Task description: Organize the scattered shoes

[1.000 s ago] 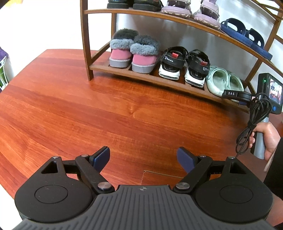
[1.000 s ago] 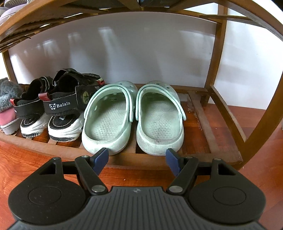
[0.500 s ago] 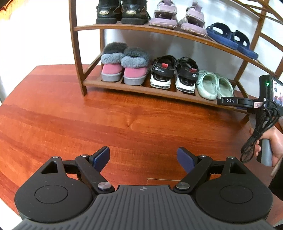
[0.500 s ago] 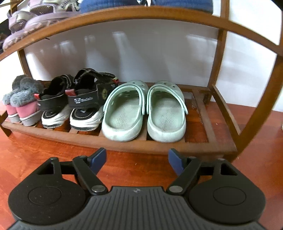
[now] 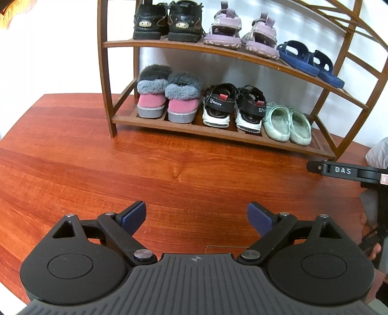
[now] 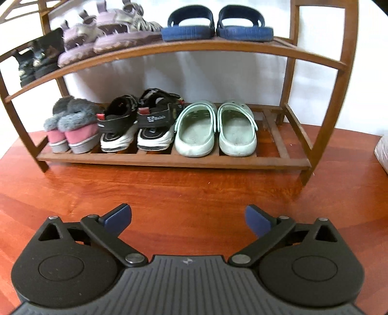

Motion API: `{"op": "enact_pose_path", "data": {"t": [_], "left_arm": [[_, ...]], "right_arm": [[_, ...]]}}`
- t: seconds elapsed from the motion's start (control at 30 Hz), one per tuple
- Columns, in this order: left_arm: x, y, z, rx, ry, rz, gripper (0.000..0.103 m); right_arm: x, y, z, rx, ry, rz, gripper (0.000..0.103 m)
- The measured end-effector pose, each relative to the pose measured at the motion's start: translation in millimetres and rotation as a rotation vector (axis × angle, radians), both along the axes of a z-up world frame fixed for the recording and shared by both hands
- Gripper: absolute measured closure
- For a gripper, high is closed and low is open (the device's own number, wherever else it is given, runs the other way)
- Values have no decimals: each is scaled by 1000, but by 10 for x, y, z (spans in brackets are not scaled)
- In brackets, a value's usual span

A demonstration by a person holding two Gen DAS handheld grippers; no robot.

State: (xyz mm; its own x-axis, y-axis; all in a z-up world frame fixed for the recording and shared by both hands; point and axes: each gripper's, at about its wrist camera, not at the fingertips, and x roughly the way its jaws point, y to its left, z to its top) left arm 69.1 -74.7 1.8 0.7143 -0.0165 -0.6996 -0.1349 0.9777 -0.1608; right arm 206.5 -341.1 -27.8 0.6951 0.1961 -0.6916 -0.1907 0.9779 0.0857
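A wooden shoe rack [image 5: 169, 124] [image 6: 169, 161] stands on the red-brown floor against a white wall. Its lower shelf carries pink fur-trimmed slippers [image 5: 167, 104] [image 6: 72, 130], black and white sandals [image 5: 232, 109] [image 6: 138, 130] and pale green clogs [image 5: 286, 123] [image 6: 215, 130]. On the upper shelf sit black shoes [image 5: 167, 21], lilac sandals [image 5: 242, 31] [image 6: 106, 34] and navy slides [image 5: 310, 61] [image 6: 218, 24]. My left gripper [image 5: 196, 216] and right gripper [image 6: 188, 218] both hover open over bare floor, well back from the rack, holding nothing.
The other hand-held gripper [image 5: 344, 170] reaches in at the right edge of the left wrist view, with a hand [image 5: 368, 242] below it. A pale plastic-wrapped thing [image 6: 382, 155] lies on the floor right of the rack.
Both grippers have pulled back and risen away from the rack, so both shelves now show. The right gripper, close to the green clogs a second ago, is far from them.
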Motion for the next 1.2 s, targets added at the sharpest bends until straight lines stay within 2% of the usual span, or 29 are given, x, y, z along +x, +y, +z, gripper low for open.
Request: {"op": "enact_pose_path", "data": {"t": [0.23, 0.43, 0.9, 1.2], "left_arm": [[-196, 77, 34, -35, -16, -40, 7], [-353, 146, 45, -2, -37, -87, 1], [-656, 294, 57, 36, -58, -175, 0], [-827, 310, 47, 32, -55, -193, 0]], "right_arm": [[-486, 73, 182, -18, 0, -20, 1], [-845, 123, 265, -16, 2, -61, 1], [-1661, 377, 536, -38, -75, -134, 1], [-2058, 469, 547, -41, -75, -159, 1]]}}
